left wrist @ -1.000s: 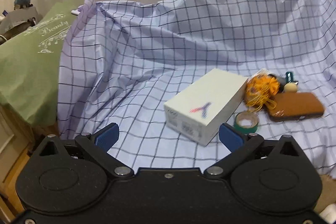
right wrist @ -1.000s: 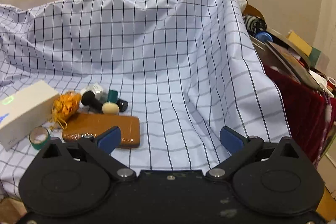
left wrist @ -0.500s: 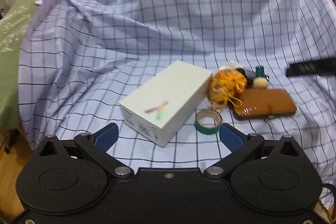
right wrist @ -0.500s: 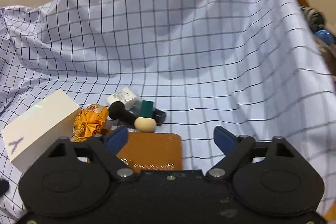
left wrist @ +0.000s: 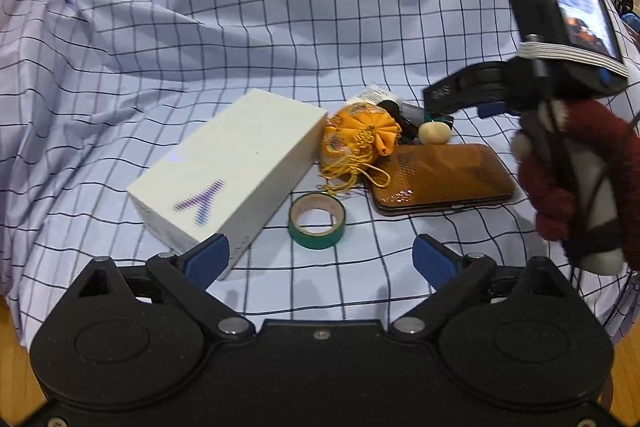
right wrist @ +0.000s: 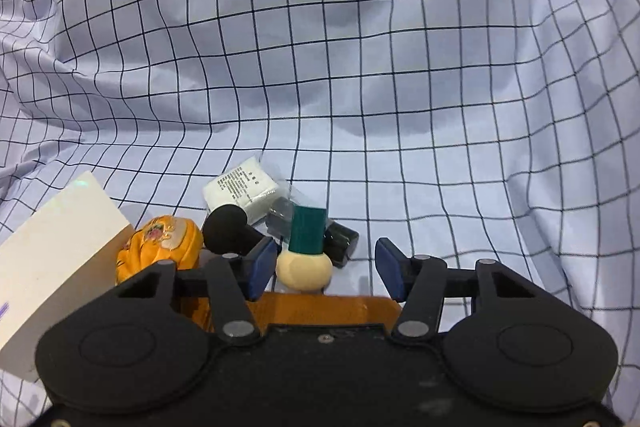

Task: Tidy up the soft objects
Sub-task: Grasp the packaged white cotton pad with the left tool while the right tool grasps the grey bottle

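Note:
An orange fabric pouch (left wrist: 362, 143) (right wrist: 160, 247) lies on the checked cloth beside a white box (left wrist: 232, 167) (right wrist: 52, 267). A cream sponge applicator with a green handle (right wrist: 306, 251) (left wrist: 434, 133), a black sponge (right wrist: 226, 229) and a white packet (right wrist: 242, 187) lie behind a brown case (left wrist: 440, 179) (right wrist: 320, 311). My left gripper (left wrist: 320, 259) is open and empty, just in front of a green tape roll (left wrist: 317, 221). My right gripper (right wrist: 326, 269) is open and empty, low over the brown case, with the cream applicator between its fingertips.
The checked cloth (right wrist: 400, 87) rises in folds behind and to the right. In the left wrist view the right gripper's body and camera (left wrist: 568, 27) and the person's dark red knitted sleeve (left wrist: 576, 187) stand at the right.
Both grippers have moved in closer to the pile. The right gripper has dropped low over the brown case and narrowed somewhat around the cream applicator, and it has entered the left wrist view.

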Available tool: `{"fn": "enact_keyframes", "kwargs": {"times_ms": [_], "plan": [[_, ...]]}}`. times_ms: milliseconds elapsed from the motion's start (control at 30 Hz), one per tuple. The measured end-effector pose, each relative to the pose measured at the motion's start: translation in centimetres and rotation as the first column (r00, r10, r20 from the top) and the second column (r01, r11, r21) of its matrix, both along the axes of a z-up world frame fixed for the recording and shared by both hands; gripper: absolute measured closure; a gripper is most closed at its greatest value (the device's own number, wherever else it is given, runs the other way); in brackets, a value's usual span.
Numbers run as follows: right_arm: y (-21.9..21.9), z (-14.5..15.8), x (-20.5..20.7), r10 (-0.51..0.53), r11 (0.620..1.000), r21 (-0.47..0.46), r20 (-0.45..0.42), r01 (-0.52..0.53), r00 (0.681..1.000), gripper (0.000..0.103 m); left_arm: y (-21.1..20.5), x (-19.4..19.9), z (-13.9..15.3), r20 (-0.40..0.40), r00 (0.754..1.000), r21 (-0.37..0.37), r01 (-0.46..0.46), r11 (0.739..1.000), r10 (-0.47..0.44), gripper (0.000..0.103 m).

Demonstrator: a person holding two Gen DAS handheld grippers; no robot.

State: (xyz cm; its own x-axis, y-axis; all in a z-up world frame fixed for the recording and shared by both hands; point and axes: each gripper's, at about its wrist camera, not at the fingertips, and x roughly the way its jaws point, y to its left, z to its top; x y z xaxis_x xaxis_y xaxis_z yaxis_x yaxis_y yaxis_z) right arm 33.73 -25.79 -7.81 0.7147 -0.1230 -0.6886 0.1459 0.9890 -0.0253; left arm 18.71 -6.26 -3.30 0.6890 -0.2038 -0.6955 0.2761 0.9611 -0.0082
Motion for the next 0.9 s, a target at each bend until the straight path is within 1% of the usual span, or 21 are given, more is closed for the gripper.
{"fn": "enact_keyframes", "kwargs": {"times_ms": [100,167,233,267,400,467,500,600,667,733,800,833,900], "plan": [[0.2,-0.6,0.8,0.004,1.0,-0.015,-0.005,-0.004,1.0,0.049,-0.2,0.4,-0.2,-0.015,1.0,-0.005,0.008,1.0,-0.008,0.008],[0.0,-1.1,1.2,0.01,1.0,-0.008,-0.014,-0.01,1.0,0.055,-0.4,0.7,-0.3,-0.02,1.0,-0.004,0.01,1.0,-0.01,0.008],[-0.4,-1.6,1.5,0.029,0.999,0.036,-0.03,-0.028,0.999,0.075,-0.5,1.0,-0.3,-0.026,1.0,-0.003,0.014,1.0,-0.014,0.009],[-0.6,-1.7,1.5,0.04,0.997,0.063,-0.029,-0.038,0.999,0.08,-0.6,1.1,-0.3,-0.028,0.999,-0.002,0.015,1.0,-0.015,0.009],[-0.8,-1.3,1.1,0.046,0.997,0.058,-0.001,-0.045,0.999,0.084,-1.0,2.1,-0.2,-0.049,0.998,-0.011,0.027,1.0,-0.028,0.013],[-1.4,-1.0,0.6,0.047,0.996,0.076,0.01,-0.048,0.999,0.1,-1.3,2.6,0.2,-0.055,0.998,-0.016,0.037,0.999,-0.038,0.013],[-1.7,-0.8,0.3,0.043,0.995,0.09,0.016,-0.044,0.999,0.102,-1.5,3.0,0.5,-0.054,0.998,-0.017,0.041,0.999,-0.042,0.013],[-2.7,-0.1,-0.4,0.021,0.994,0.111,0.035,-0.025,0.999,0.102,-2.0,4.3,1.7,-0.043,0.998,-0.025,0.049,0.998,-0.05,0.013],[-3.2,0.0,-0.5,0.019,0.993,0.119,0.03,-0.022,0.999,0.1,-2.4,5.6,2.6,-0.047,0.998,-0.037,0.045,0.998,-0.047,0.013],[-3.4,0.0,-0.7,0.029,0.993,0.115,0.027,-0.032,0.999,0.097,-2.6,7.1,3.4,-0.053,0.998,-0.06,0.039,0.997,-0.042,0.013],[-3.2,-0.1,-0.9,0.033,0.994,0.099,0.023,-0.036,0.999,0.094,-2.8,8.7,4.5,-0.041,0.999,-0.077,0.031,0.997,-0.034,0.013],[-3.1,-0.2,-1.0,0.034,0.995,0.095,0.022,-0.035,0.999,0.093,-3.1,9.7,5.1,-0.031,0.999,-0.074,0.028,0.997,-0.031,0.013],[-3.1,-0.5,-1.1,0.03,0.994,0.101,0.016,-0.031,0.999,0.093,-3.6,11.9,5.8,-0.04,0.999,-0.066,0.019,0.998,-0.022,0.013]]}}
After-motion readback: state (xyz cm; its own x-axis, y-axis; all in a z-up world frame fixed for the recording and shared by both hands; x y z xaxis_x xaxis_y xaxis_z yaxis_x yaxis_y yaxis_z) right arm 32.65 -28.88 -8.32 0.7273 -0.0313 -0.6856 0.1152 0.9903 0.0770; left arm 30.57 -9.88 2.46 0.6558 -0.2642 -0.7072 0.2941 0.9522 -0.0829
